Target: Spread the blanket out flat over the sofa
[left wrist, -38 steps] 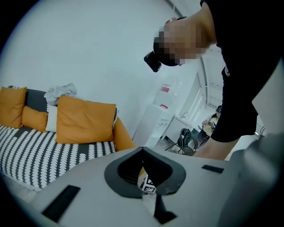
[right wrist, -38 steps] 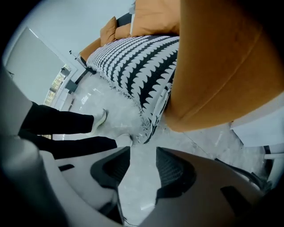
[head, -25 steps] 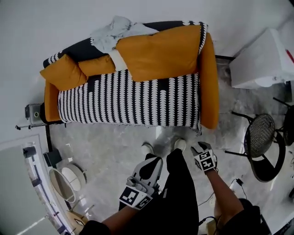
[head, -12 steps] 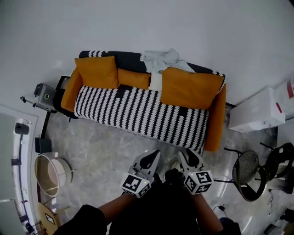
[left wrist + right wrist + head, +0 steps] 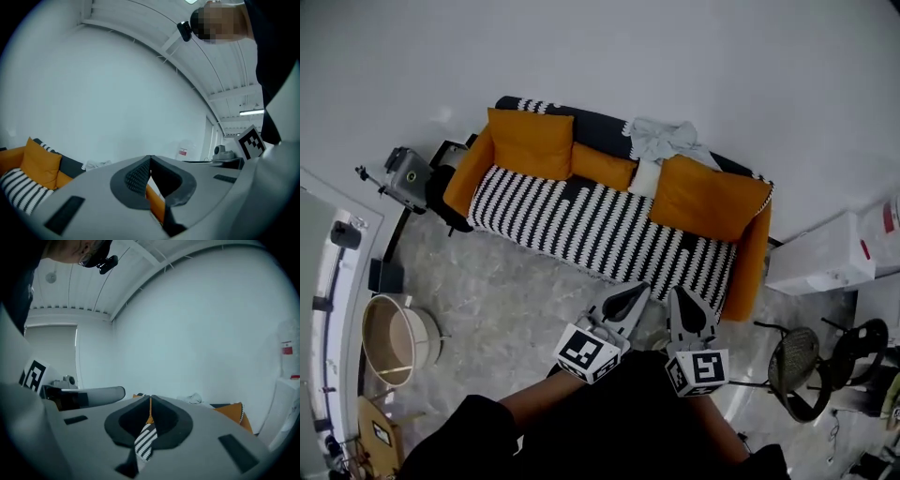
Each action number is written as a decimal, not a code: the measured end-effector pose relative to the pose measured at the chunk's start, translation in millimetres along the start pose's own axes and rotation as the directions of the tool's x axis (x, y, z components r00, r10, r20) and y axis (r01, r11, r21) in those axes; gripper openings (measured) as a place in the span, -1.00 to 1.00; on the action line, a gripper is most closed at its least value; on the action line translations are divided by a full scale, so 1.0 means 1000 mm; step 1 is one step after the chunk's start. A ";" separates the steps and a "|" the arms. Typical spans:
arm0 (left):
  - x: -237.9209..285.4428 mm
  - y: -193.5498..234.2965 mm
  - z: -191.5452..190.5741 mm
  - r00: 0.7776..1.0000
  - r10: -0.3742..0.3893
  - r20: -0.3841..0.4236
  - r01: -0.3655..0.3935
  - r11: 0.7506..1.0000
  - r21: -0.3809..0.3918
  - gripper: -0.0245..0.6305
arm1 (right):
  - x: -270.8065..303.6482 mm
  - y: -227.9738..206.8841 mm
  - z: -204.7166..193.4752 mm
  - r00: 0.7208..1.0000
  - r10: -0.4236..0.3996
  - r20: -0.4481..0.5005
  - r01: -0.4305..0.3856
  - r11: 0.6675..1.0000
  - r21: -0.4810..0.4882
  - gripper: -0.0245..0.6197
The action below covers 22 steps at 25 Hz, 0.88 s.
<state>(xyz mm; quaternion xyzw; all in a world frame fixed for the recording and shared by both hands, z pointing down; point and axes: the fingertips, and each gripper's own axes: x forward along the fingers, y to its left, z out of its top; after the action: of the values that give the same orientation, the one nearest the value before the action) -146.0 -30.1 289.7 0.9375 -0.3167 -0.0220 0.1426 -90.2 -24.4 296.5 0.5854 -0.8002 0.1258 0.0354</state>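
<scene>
Left tongs (image 5: pixel 637 292) and right tongs (image 5: pixel 681 294) hang clenched, empty, right closing just now; blanket (image 5: pixel 600 220) ahead seemingly flat on sofa (image 5: pixel 752 262), likely done.

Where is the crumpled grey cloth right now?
Head view: the crumpled grey cloth lies on the sofa backrest, right of centre, just behind the right-hand orange cushion.

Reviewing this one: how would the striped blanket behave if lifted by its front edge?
Probably floppy: the striped blanket drapes over the sofa seat and its front edge, so it should sag from a pinch. It may resist pulling, since the orange cushions seem to rest on it.
</scene>
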 end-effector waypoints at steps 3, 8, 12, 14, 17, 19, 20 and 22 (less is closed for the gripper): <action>-0.002 0.002 0.007 1.000 -0.014 0.005 0.014 0.999 0.038 -0.88 | 0.001 0.016 0.002 1.000 0.001 0.007 -0.001 1.000 -0.029 -0.80; 0.001 -0.004 0.013 0.999 -0.047 0.022 0.045 0.995 0.085 -0.88 | -0.001 0.019 0.005 0.999 -0.032 0.020 0.033 0.998 -0.052 -0.80; -0.001 0.004 0.017 0.998 0.004 0.059 -0.011 0.993 0.121 -0.88 | -0.002 0.010 0.012 0.995 -0.076 0.058 0.078 0.996 -0.041 -0.80; -0.002 0.006 0.016 0.999 0.008 0.051 -0.015 0.990 0.140 -0.88 | -0.004 0.005 0.014 0.993 -0.096 0.069 0.099 0.994 -0.037 -0.81; -0.001 0.002 0.017 0.999 -0.010 0.041 0.004 0.988 0.154 -0.88 | -0.007 0.004 0.015 0.991 -0.111 0.075 0.114 0.993 -0.039 -0.81; 0.002 0.000 0.016 0.999 -0.025 0.034 0.019 0.987 0.160 -0.88 | -0.006 0.003 0.017 0.990 -0.115 0.081 0.118 0.992 -0.042 -0.81; 0.004 0.000 0.016 0.999 -0.033 0.033 0.027 0.987 0.161 -0.88 | -0.005 0.002 0.018 0.989 -0.119 0.084 0.123 0.992 -0.043 -0.81; 0.009 -0.002 0.017 0.998 -0.046 0.033 0.040 0.986 0.162 -0.88 | -0.004 -0.003 0.020 0.987 -0.131 0.088 0.136 0.990 -0.045 -0.81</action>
<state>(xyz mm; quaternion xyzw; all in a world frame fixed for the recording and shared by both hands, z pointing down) -139.8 -38.1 273.4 0.9520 -0.2997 -0.0166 0.0602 -84.5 -25.9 277.1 0.6414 -0.7628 0.0777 0.0245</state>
